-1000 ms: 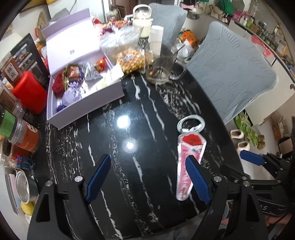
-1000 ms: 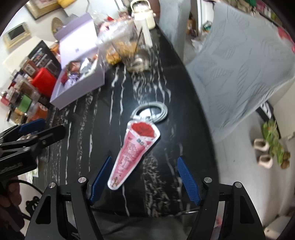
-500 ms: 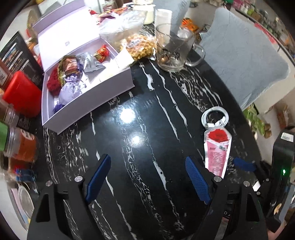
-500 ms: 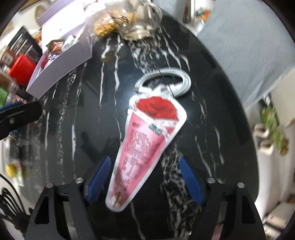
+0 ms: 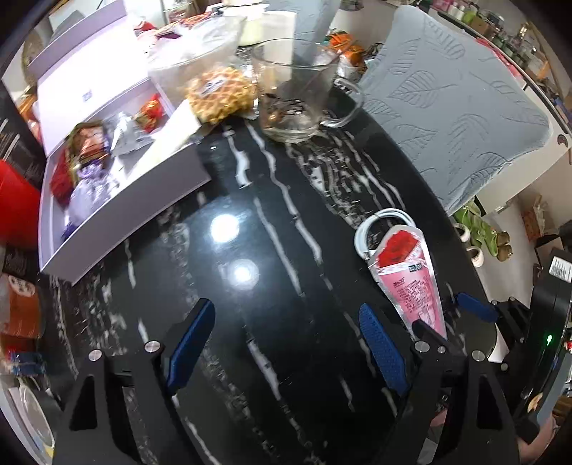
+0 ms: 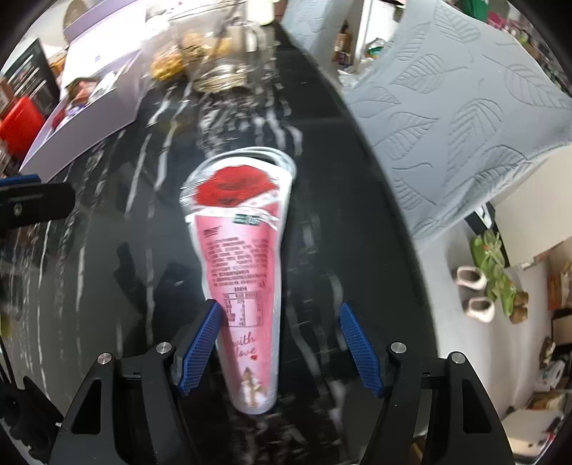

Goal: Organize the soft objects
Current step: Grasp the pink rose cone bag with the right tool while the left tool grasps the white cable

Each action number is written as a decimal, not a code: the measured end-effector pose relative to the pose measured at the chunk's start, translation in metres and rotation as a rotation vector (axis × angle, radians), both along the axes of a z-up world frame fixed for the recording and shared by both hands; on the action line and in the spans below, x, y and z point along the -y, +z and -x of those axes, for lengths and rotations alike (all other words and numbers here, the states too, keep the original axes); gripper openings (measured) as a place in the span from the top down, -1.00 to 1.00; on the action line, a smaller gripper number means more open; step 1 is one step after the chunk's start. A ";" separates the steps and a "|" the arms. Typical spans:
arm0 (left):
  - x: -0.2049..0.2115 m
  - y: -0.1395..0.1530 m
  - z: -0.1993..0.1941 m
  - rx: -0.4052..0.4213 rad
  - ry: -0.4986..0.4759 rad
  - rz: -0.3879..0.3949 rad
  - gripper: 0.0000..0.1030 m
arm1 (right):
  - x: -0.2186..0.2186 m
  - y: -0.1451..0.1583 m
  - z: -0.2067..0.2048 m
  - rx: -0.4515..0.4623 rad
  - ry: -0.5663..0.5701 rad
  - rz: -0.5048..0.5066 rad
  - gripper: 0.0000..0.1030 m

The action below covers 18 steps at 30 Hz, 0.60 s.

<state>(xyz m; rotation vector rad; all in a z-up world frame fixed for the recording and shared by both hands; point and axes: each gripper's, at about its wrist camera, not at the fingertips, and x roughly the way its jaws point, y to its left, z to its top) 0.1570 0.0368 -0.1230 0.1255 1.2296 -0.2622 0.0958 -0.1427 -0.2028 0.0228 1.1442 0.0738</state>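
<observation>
The right tool [image 6: 280, 345] has been lowered over the cone-shaped pink rose-printed packet [image 6: 243, 257] lying on the black marble desk [image 6: 107, 232]; its jaws have just been closing, not yet clamped, while the left tool [image 5: 289, 347] is kept released and empty

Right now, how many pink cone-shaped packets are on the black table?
1. The pink packet lies near the table edge, between the right claw fingers; others could be hidden in the box.

1. A black marble table [image 5: 286, 221] with white veins fills the centre; two ceiling-light glares shine on its gloss.
2. At two o'clock stands a grey chair [image 5: 461, 103], its cover embossed with leaves.
3. At three o'clock, pale floor [image 6: 529, 232] carries slippers [image 6: 475, 293].
4. Cluttered shelves [image 5: 514, 32] line one o'clock.
</observation>
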 end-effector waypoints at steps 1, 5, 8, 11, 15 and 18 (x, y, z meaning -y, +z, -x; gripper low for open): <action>0.004 -0.001 -0.002 0.001 -0.006 0.005 -0.62 | 0.004 0.000 -0.003 0.001 -0.008 -0.001 -0.34; 0.019 -0.006 -0.007 0.010 -0.032 0.021 -0.62 | 0.023 -0.001 -0.014 0.004 -0.034 0.001 -0.34; 0.032 -0.014 -0.013 0.013 -0.058 0.011 -0.62 | 0.033 0.001 -0.021 -0.006 -0.023 -0.027 -0.27; 0.039 -0.016 -0.020 0.013 -0.065 0.010 -0.62 | 0.037 0.010 -0.028 0.024 0.032 -0.116 -0.26; 0.041 -0.017 -0.028 0.014 -0.060 0.013 -0.62 | 0.021 0.014 -0.038 0.051 0.150 -0.073 -0.77; 0.040 -0.018 -0.033 0.009 -0.060 0.003 -0.62 | 0.010 0.014 -0.043 0.087 0.207 -0.044 -0.83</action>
